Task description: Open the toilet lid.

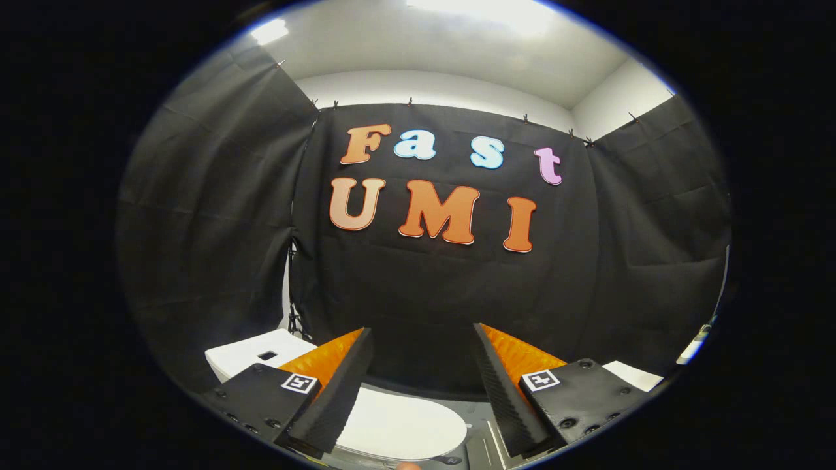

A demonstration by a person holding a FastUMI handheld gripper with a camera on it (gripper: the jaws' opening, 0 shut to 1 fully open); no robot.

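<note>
White toilet lid [398, 427] down flat, below spread, empty gripper [421, 385]; approach step, likely; next: dip, hook lid's front edge, lift.

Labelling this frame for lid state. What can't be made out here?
- Toilet lid, gripper view: lies flat below the open claw; its near edge and one side are covered by the fingers, so no grip point is visible.
- Hinge: hidden where the lid meets the black cloth.
- White box beside the toilet: partly behind a finger; its dark slot is too small to identify.
</note>
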